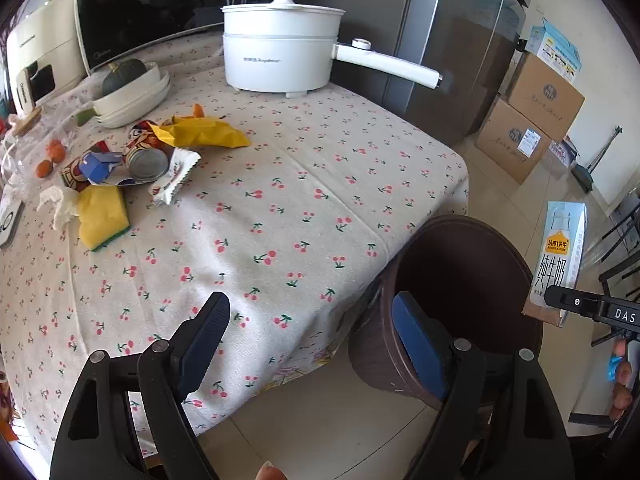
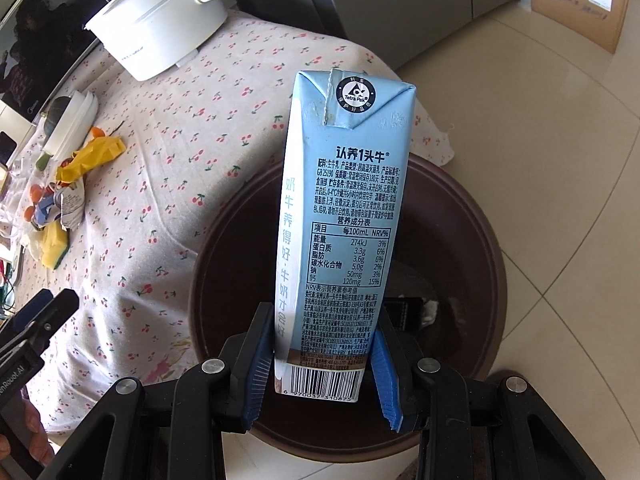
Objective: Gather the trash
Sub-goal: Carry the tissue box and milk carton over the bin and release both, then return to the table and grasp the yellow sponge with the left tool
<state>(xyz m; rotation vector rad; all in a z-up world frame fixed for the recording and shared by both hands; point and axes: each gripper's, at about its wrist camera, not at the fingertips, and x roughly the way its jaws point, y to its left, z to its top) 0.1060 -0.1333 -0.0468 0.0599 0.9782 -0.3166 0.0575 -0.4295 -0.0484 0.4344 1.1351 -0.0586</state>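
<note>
The right gripper (image 2: 320, 380) clamps the blue milk carton (image 2: 344, 216) by its base directly above the brown bin (image 2: 472, 248) at the tabletop's corner, ready to drop it, while the left gripper (image 1: 316, 340) hangs spread and empty, with wrappers (image 1: 176, 176) waiting near the far edge

On the pale blue milk carton (image 2: 344, 216) a round "Tetra Pak" seal is printed near the top, with "认养1头牛" below it and a nutrition table headed "每100mL NRV%" — 274kJ, 3.3g, 3.6g, 5.0g, 50mg and 120mg are listed. A barcode beginning 6 970037 is carried at its base. "DAS" is read on the right claw (image 1: 624, 314) — the white pot's (image 1: 280, 56) small label is too blurred to read.
</note>
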